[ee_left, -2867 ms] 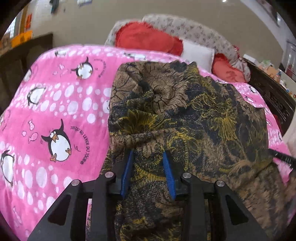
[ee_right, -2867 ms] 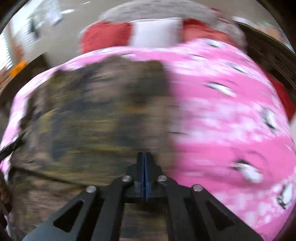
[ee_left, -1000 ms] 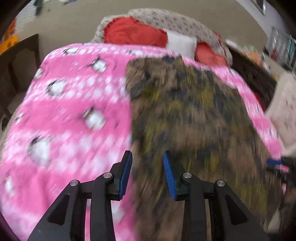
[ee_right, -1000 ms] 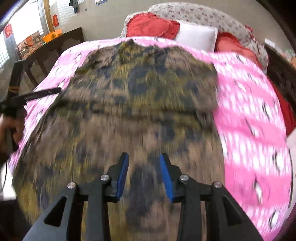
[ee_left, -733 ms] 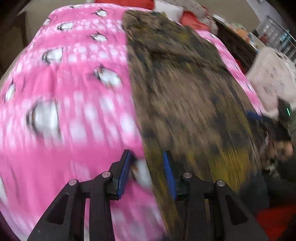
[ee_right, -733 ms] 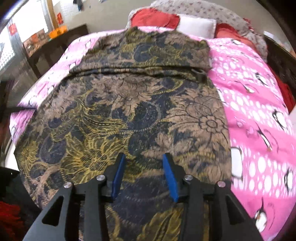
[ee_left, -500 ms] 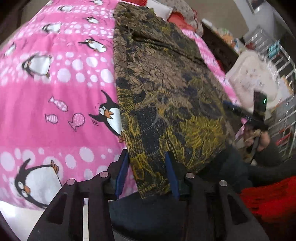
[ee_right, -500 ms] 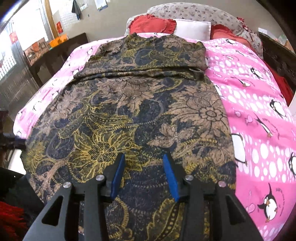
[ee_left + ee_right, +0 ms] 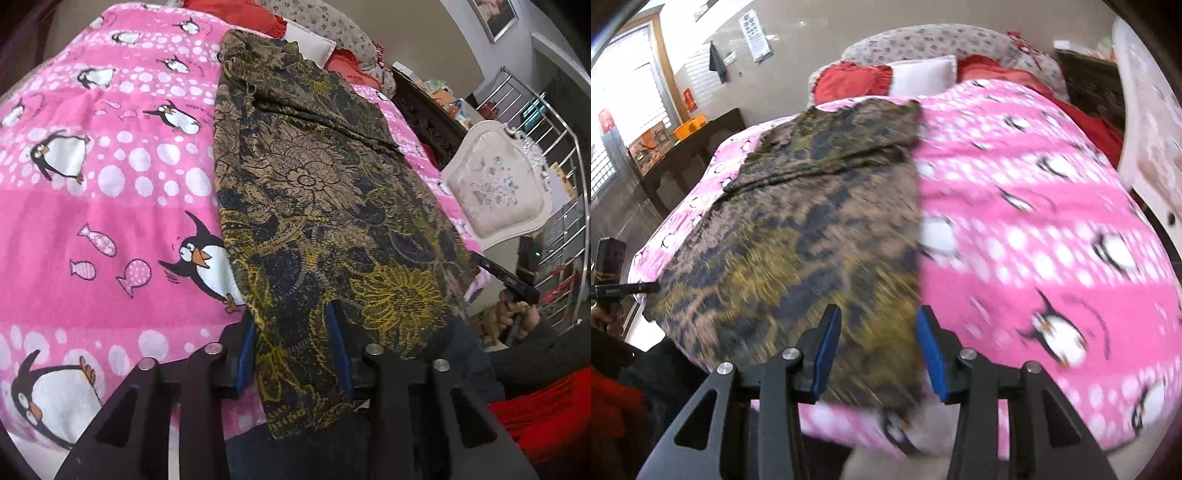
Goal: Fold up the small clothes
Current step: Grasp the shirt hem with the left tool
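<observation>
Moved: Both tongs have slid from the middle of the cloth out to its two near corners.
Cloth: The brown and yellow flowery cloth [image 9: 325,206] lies flat and long on the bed, from the near edge up to the far pillows. Its near end hangs a bit over the edge.
Left tongs: The left gripper [image 9: 295,349] is at the near left corner. Its jaws have just been closing, with the cloth's edge between the blue pads. They look like they are only starting to pinch; I cannot tell if they hold it tight yet.
Right tongs: The right gripper [image 9: 877,349] is at the near right corner. Its jaws stand apart over the cloth and hold nothing. This view is blurry.
Bed: The pink penguin blanket [image 9: 110,192] is under the cloth.
Far end: Red and white pillows [image 9: 886,79] sit there.
How to do it well: I think both corners should be pinched firmly, right at the hem, before lifting. Then lift both together and carry them evenly to the far end, so the fold comes out straight.
</observation>
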The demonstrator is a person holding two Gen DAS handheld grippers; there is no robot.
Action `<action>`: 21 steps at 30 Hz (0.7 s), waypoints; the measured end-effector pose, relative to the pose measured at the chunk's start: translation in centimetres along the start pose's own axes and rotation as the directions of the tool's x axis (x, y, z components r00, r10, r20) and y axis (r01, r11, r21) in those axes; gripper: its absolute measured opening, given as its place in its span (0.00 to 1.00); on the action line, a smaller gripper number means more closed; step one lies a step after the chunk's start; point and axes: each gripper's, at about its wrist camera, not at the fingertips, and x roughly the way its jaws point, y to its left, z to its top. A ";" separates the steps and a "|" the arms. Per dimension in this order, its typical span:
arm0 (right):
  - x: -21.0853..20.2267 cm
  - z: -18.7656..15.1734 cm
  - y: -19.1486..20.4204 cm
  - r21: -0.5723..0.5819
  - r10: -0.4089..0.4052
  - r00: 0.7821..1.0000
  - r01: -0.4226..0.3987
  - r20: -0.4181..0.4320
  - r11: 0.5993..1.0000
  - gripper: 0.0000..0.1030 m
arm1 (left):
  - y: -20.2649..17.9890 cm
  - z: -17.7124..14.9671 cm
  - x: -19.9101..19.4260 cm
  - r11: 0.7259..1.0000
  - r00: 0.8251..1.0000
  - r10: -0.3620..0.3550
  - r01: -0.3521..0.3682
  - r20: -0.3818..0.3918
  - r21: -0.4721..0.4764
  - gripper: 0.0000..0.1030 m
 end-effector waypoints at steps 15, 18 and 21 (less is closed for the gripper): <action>1.3 -1.7 -2.0 0.086 0.253 0.967 -0.252 0.000 0.964 0.23 | 0.2 0.2 0.4 0.999 0.999 0.038 -0.038 0.006 -0.018 0.01; 2.3 -1.5 -2.5 0.147 0.283 0.958 -0.286 0.047 0.947 0.22 | 0.0 0.8 0.5 0.999 0.999 0.048 -0.047 0.020 -0.026 0.01; 2.3 -1.1 -2.0 0.141 0.268 0.962 -0.273 0.049 0.952 0.12 | -0.2 1.0 0.1 0.998 0.997 0.058 -0.057 0.043 -0.041 0.00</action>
